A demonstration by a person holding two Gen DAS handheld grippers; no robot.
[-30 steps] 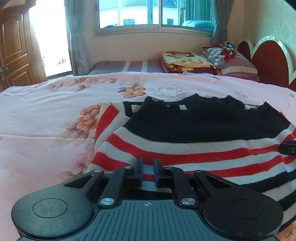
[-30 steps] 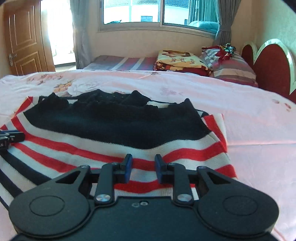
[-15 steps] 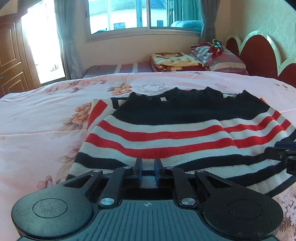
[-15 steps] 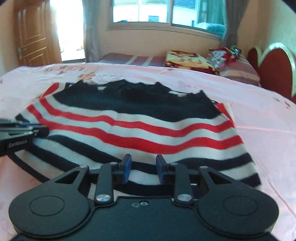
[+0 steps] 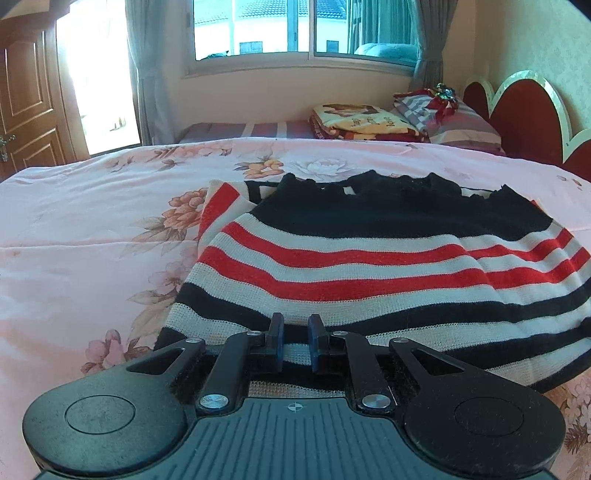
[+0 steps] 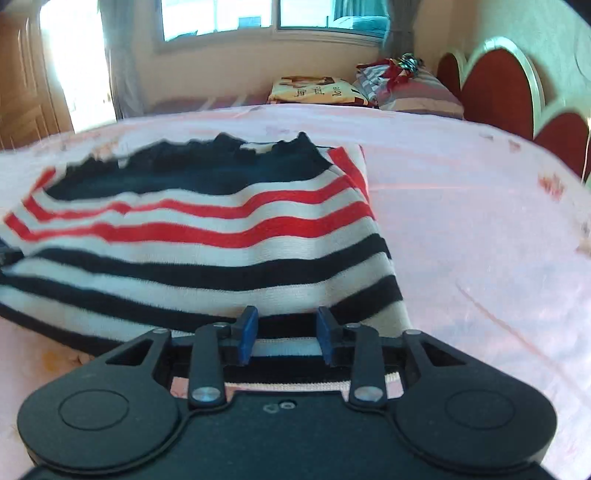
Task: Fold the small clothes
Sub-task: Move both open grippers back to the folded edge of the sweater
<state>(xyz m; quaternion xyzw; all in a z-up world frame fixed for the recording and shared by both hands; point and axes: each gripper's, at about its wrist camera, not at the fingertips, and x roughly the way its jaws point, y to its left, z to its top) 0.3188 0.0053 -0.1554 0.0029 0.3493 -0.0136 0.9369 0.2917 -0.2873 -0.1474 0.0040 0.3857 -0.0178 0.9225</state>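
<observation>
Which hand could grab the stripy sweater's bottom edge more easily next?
Probably the right. The right gripper stands wide open, with the hem of the striped sweater lying between its fingers. The left gripper is at the hem too, but its gap is much narrower.

The bed (image 5: 92, 229) occupies the lower field, covered by a pink floral sheet (image 5: 66, 280). At 12 o'clock, a wide sliding window (image 5: 295, 29) sits in a cream wall (image 5: 280, 96), with grey curtains (image 5: 147, 70) at both sides. At 10 o'clock, a brown panelled wooden door (image 5: 26, 107) stands beside a bright, overexposed opening (image 5: 99, 81). At 2 o'clock, a red scalloped headboard (image 5: 524, 125) with white trim meets the wall. A folded printed blanket (image 5: 362, 122) and striped pillows (image 5: 458, 125) lie near the headboard. Daylight is strong.
</observation>
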